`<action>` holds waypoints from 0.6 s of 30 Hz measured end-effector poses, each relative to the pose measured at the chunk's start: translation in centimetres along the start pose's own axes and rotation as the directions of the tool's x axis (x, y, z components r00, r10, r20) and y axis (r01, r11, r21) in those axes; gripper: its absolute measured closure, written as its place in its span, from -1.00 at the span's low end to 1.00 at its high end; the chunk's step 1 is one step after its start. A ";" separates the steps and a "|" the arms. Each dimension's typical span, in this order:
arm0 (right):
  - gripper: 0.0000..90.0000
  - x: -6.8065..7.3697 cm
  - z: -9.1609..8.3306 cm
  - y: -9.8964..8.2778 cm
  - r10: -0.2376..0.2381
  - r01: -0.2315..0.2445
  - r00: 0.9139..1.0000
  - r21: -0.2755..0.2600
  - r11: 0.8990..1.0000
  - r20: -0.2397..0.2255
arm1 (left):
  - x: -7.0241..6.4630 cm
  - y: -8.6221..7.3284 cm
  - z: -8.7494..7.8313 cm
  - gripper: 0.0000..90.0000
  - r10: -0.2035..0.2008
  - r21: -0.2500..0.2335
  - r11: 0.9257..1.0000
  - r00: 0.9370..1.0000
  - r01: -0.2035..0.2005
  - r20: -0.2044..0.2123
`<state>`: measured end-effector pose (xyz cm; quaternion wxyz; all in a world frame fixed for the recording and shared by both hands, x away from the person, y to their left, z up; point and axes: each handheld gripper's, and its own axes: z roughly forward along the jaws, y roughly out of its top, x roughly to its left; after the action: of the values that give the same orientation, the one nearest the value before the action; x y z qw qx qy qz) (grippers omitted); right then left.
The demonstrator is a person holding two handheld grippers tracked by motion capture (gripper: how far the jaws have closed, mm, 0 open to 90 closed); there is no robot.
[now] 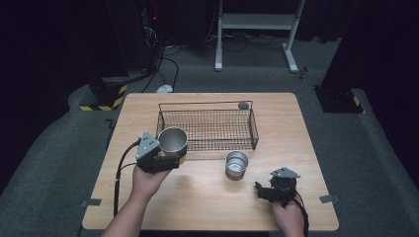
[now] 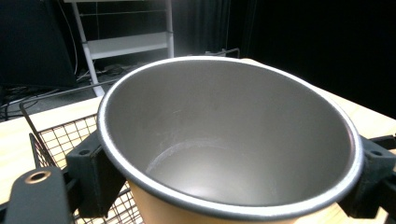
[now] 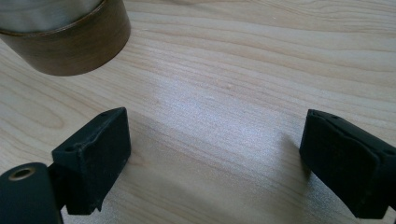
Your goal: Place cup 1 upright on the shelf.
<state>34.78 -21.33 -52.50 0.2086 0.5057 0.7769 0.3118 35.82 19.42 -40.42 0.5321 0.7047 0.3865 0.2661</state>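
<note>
A steel cup with an orange-tan outer wall is held just above the table, at the front left corner of the wire basket. My left gripper is shut on it; in the left gripper view the black fingers press both sides of the cup, which is empty inside. A second steel cup stands upright on the table in front of the basket. My right gripper is low over the wood to the right of that cup, open, with the cup's brown base ahead of it.
The black wire basket is empty, with a small grey object at its back right rim. The wooden table has bare room along the front. A white metal stand and cables are on the floor behind.
</note>
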 end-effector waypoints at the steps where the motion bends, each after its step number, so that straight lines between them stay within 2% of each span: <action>1: -0.81 0.0 0.0 0.0 0.000 0.000 1.000 0.000 1.000 0.000 | 0.1 0.1 0.2 -0.70 -0.007 0.003 1.000 1.000 0.007 -0.001; 7: -0.81 0.0 0.0 0.0 -0.003 0.003 1.000 -0.001 1.000 -0.001 | 0.4 0.3 0.7 -0.70 -0.003 0.012 1.000 1.000 0.003 -0.012; 9: -0.81 0.0 0.0 0.0 -0.004 0.004 1.000 0.000 1.000 -0.001 | 0.5 0.5 0.9 -0.70 -0.018 0.005 1.000 1.000 0.018 -0.007; 18: -0.81 0.0 0.0 0.0 -0.005 0.005 1.000 -0.001 1.000 -0.001 | 1.0 1.3 1.7 -0.70 -0.025 -0.006 1.000 1.000 0.025 -0.018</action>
<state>34.84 -21.34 -52.50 0.2096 0.5034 0.7781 0.3120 38.02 19.14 -39.74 0.5339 0.6959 0.3994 0.2668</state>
